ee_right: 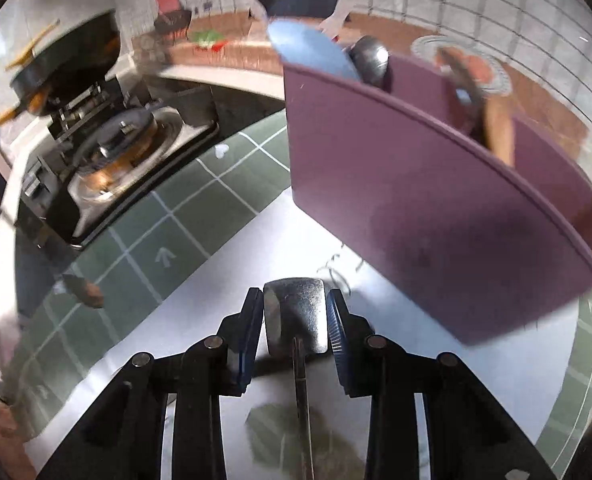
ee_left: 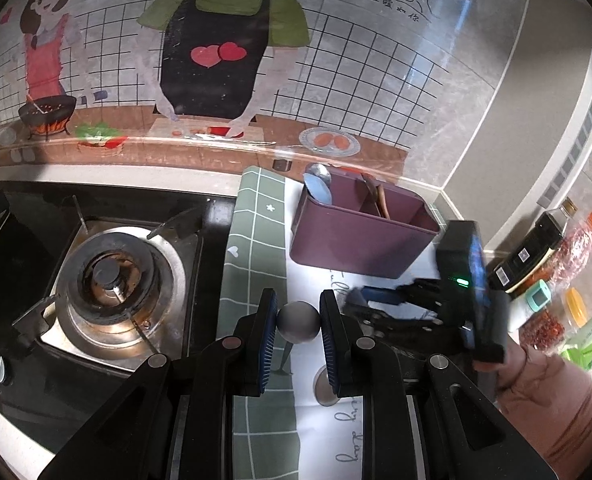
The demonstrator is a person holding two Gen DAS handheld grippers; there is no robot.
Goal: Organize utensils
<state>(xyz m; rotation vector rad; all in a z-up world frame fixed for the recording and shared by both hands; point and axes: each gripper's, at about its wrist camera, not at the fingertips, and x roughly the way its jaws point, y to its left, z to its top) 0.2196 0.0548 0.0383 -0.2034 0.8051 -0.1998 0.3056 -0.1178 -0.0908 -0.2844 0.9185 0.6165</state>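
A purple utensil holder (ee_left: 360, 232) with compartments stands on the mat by the wall; a blue spoon (ee_left: 319, 191), a metal spoon (ee_left: 320, 172) and wooden utensils (ee_left: 382, 200) stick out of it. My left gripper (ee_left: 298, 322) is shut on a metal spoon's round bowl (ee_left: 299, 322), held above the mat short of the holder. My right gripper (ee_right: 296, 320) is shut on a metal spatula head (ee_right: 296, 316), just in front of the holder (ee_right: 436, 208). It also shows in the left wrist view (ee_left: 376, 300), right of my left gripper.
A gas stove burner (ee_left: 111, 280) lies left of the green checked mat (ee_left: 255, 264). Sauce and spice bottles (ee_left: 544, 256) stand at the right. A dark pan (ee_right: 67, 64) sits on the far burner. Another round metal piece (ee_left: 324, 388) lies on the white mat.
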